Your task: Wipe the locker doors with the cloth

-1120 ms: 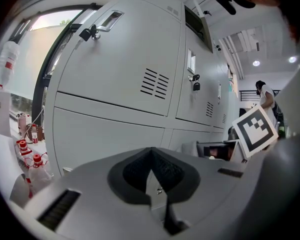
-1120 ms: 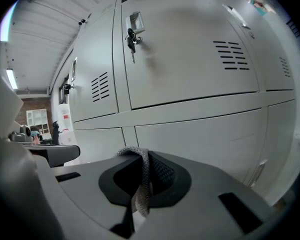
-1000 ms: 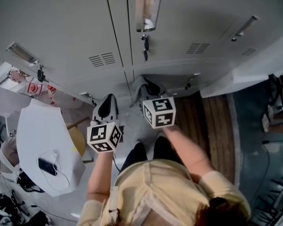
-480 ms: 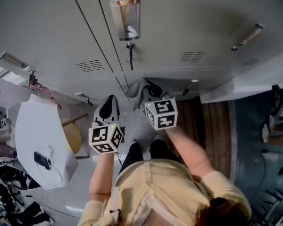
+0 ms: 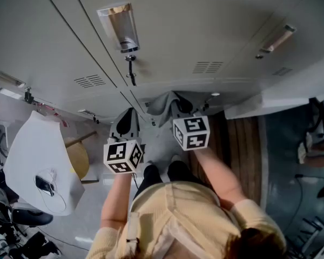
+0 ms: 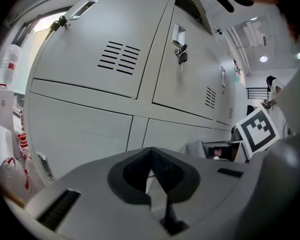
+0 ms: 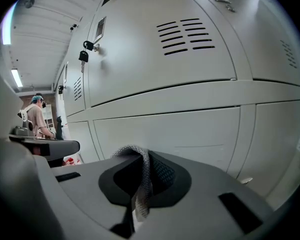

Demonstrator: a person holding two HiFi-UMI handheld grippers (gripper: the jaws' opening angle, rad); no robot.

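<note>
Two grippers, one cloth, one bank of locker doors.

Item 1, locker doors [image 5: 216, 26]: grey metal, in upper and lower rows, filling the top half of the head view. One upper door has a key [image 5: 130, 69] hanging in its lock and vent slots [image 5: 207, 67] to the right of it. No damp streak, smear or cleaned patch can be told apart on any panel.

Item 2, cloth [image 7: 139, 176]: grey knit. It is pinched as a fold that stands up between the jaws of the right gripper [image 7: 140, 194], which are closed on it. In the head view the cloth [image 5: 163, 102] bunches at frame centre, just ahead of that gripper and near the lower row of doors. The right gripper view shows a lower door panel beyond the fold. Whether fabric touches metal cannot be told.

Item 3, left gripper [image 6: 151, 176]: jaws together with nothing between them. It sits left of centre in the head view, beside the right gripper, and faces the lower doors.

Progress, as a judgement: the cloth is in hand and brought up to the lockers. No door shows as finished, so the wiping of the whole bank appears to remain.
</note>
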